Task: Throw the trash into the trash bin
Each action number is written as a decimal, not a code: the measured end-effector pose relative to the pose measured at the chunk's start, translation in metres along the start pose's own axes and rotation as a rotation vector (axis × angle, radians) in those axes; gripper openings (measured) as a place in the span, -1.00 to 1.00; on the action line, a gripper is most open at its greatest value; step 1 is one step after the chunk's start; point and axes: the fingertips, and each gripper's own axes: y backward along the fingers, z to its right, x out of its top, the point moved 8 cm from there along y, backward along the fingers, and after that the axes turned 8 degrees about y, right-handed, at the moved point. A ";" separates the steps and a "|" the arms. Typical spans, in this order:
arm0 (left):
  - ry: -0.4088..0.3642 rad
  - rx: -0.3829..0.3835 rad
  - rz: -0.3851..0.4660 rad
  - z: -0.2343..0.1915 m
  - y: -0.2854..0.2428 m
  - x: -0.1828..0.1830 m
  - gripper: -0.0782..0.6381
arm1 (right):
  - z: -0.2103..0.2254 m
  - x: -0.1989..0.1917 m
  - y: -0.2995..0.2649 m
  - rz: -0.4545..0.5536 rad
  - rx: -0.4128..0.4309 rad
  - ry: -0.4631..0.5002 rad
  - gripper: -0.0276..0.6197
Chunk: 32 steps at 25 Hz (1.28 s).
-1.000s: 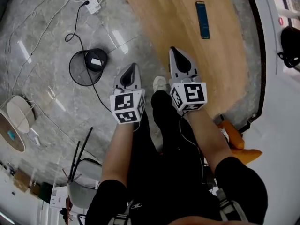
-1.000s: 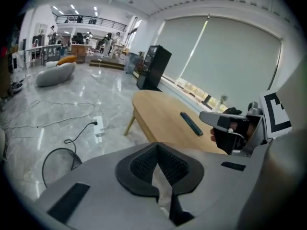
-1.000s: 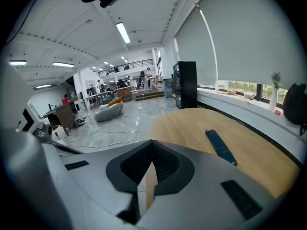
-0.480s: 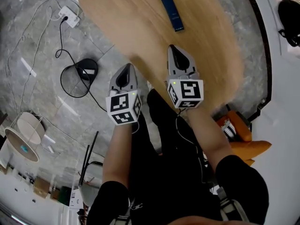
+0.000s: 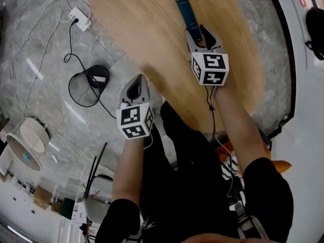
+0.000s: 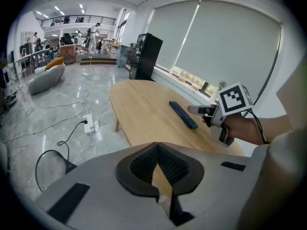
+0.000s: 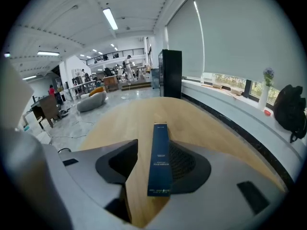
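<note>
My right gripper (image 5: 203, 33) reaches forward on an outstretched arm; its jaws have just been opening and now stand apart, the blue box (image 5: 186, 11) between them, unpressed. My left gripper (image 5: 138, 80) hangs nearer my body, jaws together

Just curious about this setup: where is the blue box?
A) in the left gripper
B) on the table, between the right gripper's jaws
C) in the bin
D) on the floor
B: the box lies flat on the table between the jaws of the right gripper, which have just been opening and do not yet press it.
</note>
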 end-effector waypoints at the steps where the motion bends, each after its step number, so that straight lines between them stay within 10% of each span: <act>1: 0.003 0.006 0.000 -0.002 0.000 0.000 -0.75 | 0.004 0.003 -0.008 -0.004 0.006 0.006 -0.37; 19: 0.057 0.054 0.009 -0.025 0.005 -0.008 -0.75 | 0.014 -0.009 -0.079 -0.181 0.021 0.039 -0.29; 32: 0.067 0.026 0.027 -0.017 0.010 -0.010 -0.75 | -0.030 0.023 0.039 0.039 -0.002 -0.029 -0.30</act>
